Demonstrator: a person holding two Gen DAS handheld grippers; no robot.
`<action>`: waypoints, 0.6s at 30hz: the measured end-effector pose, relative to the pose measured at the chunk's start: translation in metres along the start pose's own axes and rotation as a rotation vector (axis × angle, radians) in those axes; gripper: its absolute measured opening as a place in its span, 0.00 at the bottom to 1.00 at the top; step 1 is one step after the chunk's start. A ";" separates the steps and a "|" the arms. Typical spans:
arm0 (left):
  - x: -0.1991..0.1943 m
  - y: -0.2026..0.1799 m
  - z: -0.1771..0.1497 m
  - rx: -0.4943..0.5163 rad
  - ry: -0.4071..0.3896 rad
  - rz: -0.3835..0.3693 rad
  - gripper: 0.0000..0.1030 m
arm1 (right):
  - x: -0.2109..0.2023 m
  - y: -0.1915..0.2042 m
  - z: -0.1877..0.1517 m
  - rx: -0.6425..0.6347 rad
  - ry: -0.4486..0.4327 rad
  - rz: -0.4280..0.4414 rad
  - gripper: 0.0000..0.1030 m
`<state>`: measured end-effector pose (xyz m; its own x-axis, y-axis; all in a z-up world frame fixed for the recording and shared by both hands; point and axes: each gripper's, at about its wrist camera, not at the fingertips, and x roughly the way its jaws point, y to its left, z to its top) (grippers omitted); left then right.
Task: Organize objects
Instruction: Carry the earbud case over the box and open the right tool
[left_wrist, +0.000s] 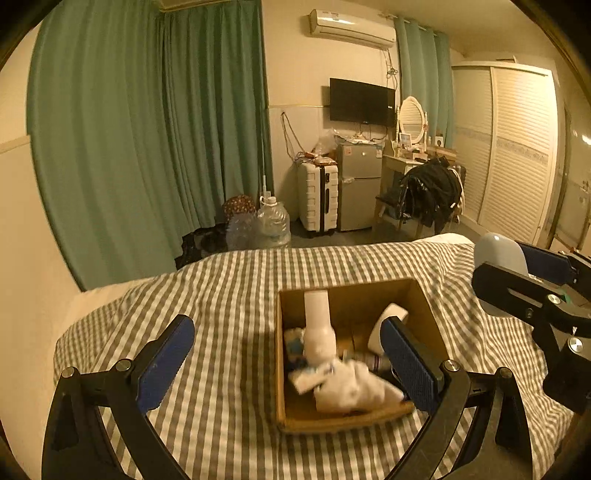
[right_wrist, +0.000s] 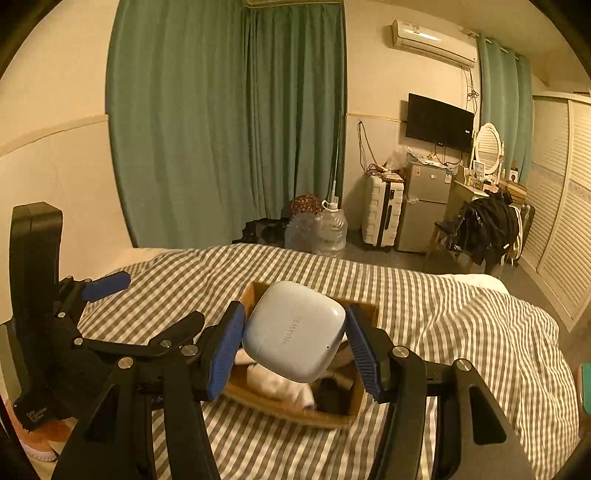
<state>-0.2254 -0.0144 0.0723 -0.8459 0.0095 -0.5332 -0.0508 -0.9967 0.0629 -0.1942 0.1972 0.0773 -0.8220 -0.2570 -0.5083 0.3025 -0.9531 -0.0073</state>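
An open cardboard box (left_wrist: 421, 295) sits on the striped bed and holds a white bottle (left_wrist: 318, 325), a white rounded item (left_wrist: 388, 321), crumpled white packets (left_wrist: 351, 387) and other small things. My left gripper (left_wrist: 288, 362) hovers open above the box's near-left side, nothing between its blue pads. My right gripper (right_wrist: 295, 347) is shut on a white earbuds case (right_wrist: 295, 328), held in the air over the box (right_wrist: 255, 291). From the left wrist view the right gripper (left_wrist: 517, 266) shows at the right edge with the case (left_wrist: 498, 251).
The grey-and-white striped bedspread (left_wrist: 221, 288) covers the bed. Beyond its far edge stand water jugs (left_wrist: 273, 221), a white suitcase (left_wrist: 317, 195), a small fridge (left_wrist: 358, 184), a chair draped with dark clothes (left_wrist: 432, 192) and green curtains (left_wrist: 147, 122).
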 end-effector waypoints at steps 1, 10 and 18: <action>0.006 -0.002 0.003 0.009 -0.004 0.001 1.00 | 0.007 -0.003 0.004 0.001 0.000 -0.001 0.54; 0.076 -0.002 0.018 -0.002 0.016 -0.014 1.00 | 0.083 -0.028 0.030 0.049 0.012 0.000 0.54; 0.122 -0.007 -0.018 0.038 0.092 -0.023 1.00 | 0.144 -0.034 0.025 0.095 0.041 0.018 0.54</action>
<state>-0.3189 -0.0076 -0.0081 -0.7920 0.0233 -0.6101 -0.0915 -0.9925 0.0808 -0.3348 0.1887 0.0258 -0.7954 -0.2697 -0.5427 0.2687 -0.9596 0.0829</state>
